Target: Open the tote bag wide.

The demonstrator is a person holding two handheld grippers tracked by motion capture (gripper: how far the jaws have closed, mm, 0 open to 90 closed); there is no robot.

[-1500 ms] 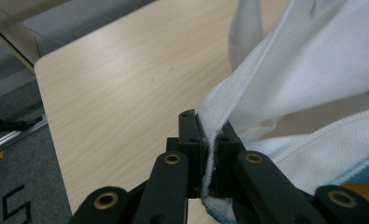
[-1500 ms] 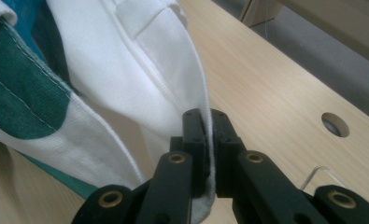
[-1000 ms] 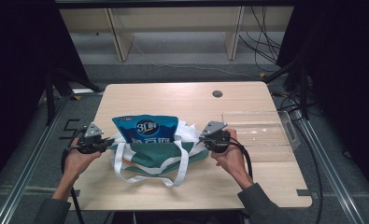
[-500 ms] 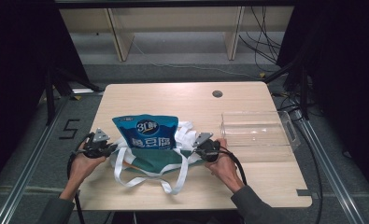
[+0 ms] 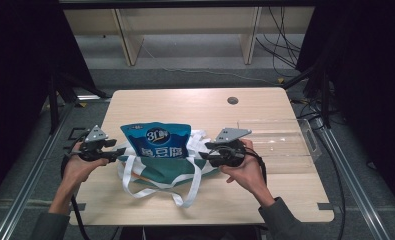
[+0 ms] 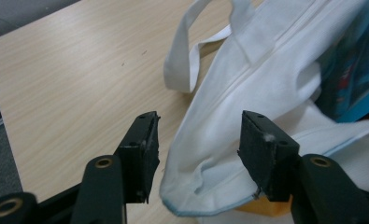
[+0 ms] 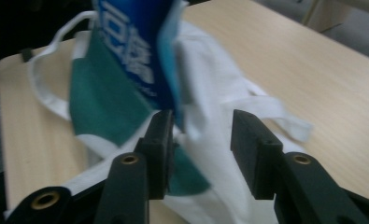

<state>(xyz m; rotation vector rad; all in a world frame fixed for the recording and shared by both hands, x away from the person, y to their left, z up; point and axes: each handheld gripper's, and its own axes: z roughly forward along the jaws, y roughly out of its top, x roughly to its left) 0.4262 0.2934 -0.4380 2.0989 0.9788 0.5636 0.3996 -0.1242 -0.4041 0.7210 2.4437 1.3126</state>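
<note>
A blue snack bag (image 5: 157,140) stands upright inside a green and white tote bag (image 5: 160,175) on the wooden table (image 5: 185,105). My left gripper (image 5: 116,152) is at the tote's left edge and my right gripper (image 5: 205,152) at its right edge. Both pairs of jaws have just been opening. In the left gripper view the left gripper (image 6: 198,121) is open, with the tote's white rim (image 6: 266,70) hanging loose between the pads beside the blue bag (image 6: 355,70). In the right gripper view the right gripper (image 7: 203,116) is open around white cloth, under the blue bag (image 7: 135,51).
A clear plastic tray (image 5: 280,137) lies on the table just right of my right hand. The tote's white straps (image 5: 185,185) trail toward the near edge. A round hole (image 5: 232,100) sits at the back of the tabletop. Wooden shelving (image 5: 185,25) stands behind.
Both hands dipped toward the table, then rose a little. Both pairs of jaws have parted and let go of the tote's edges. The tote and snack bag have settled on the table.
</note>
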